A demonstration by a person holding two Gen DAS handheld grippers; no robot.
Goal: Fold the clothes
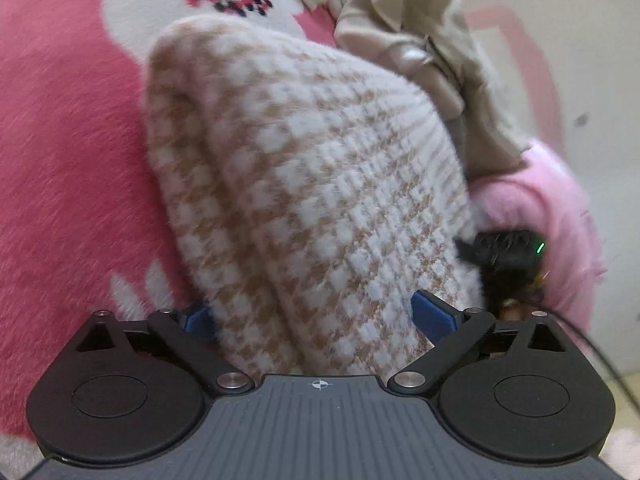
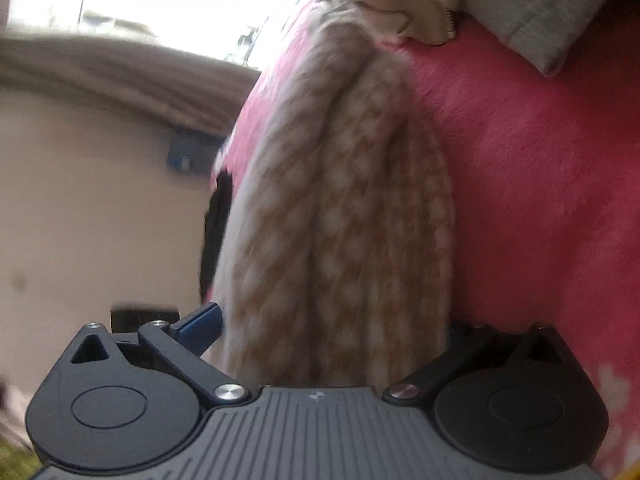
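A beige-and-white houndstooth knit garment (image 1: 304, 184) lies bunched in thick folds on a pink fleece blanket (image 1: 68, 168). My left gripper (image 1: 316, 318) stands open and wide, its blue pads (image 1: 434, 314) on either side of the garment's near end. In the right wrist view the same garment (image 2: 336, 216) runs lengthwise between the fingers of my right gripper (image 2: 326, 330), which is also open; its left pad (image 2: 200, 326) shows and fabric hides the right one. The black body of the right gripper (image 1: 504, 256) appears at the garment's right edge.
Crumpled beige clothing (image 1: 416, 40) and a light pink garment (image 1: 552, 208) lie behind and to the right. A grey ribbed piece (image 2: 536, 4) and cream fabric (image 2: 400, 12) sit at the far end. A pale wall (image 2: 92, 208) lies past the blanket's edge.
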